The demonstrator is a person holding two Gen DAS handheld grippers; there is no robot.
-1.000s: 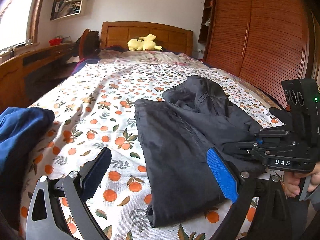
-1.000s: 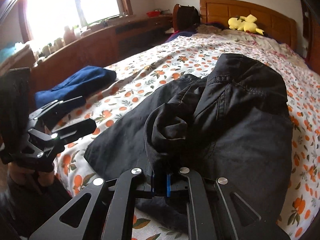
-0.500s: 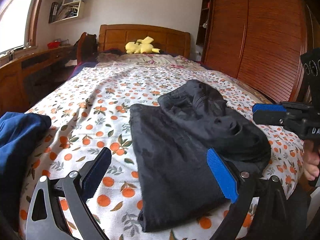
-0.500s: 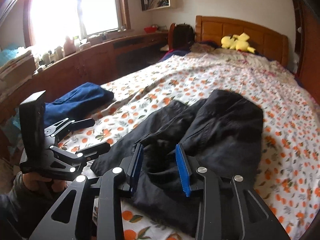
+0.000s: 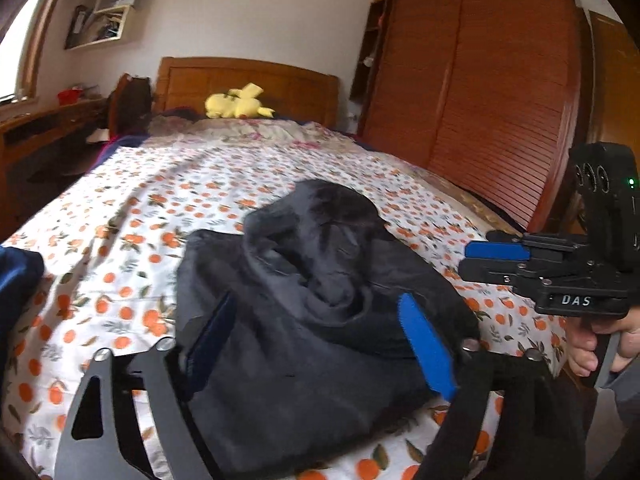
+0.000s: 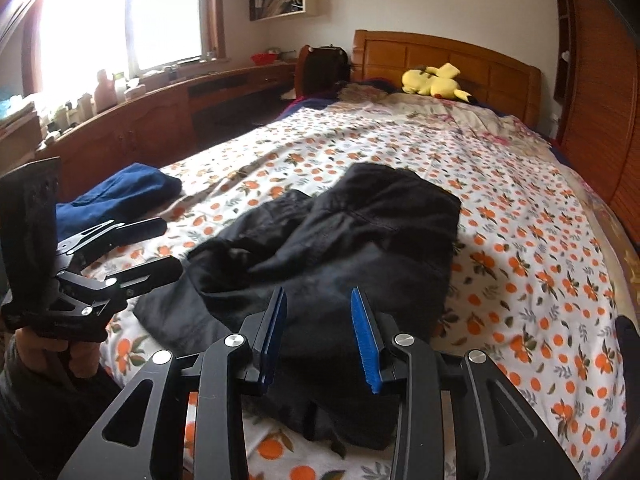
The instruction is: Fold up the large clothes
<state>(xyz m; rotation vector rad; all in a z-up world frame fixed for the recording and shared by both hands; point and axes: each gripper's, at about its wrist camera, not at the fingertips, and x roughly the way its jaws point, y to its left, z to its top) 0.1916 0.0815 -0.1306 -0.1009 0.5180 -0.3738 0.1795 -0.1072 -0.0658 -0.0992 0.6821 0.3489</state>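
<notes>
Fabric is let go: right gripper (image 6: 320, 336), clamped on black garment (image 6: 344, 240) 1 s ago, now gapes empty; left gripper (image 5: 320, 344) wide open too. Garment lies lumpy on bed (image 6: 520, 200), fold needs tidying.

Orange-print bed (image 6: 520, 240), crumpled black garment (image 6: 360, 240) mid-bed, blue clothing (image 6: 120, 192) at edge, yellow plush (image 6: 434, 82) by headboard

Left gripper (image 5: 320, 340) and right gripper (image 6: 320, 336) side by side, jaws of both spread, empty.
</notes>
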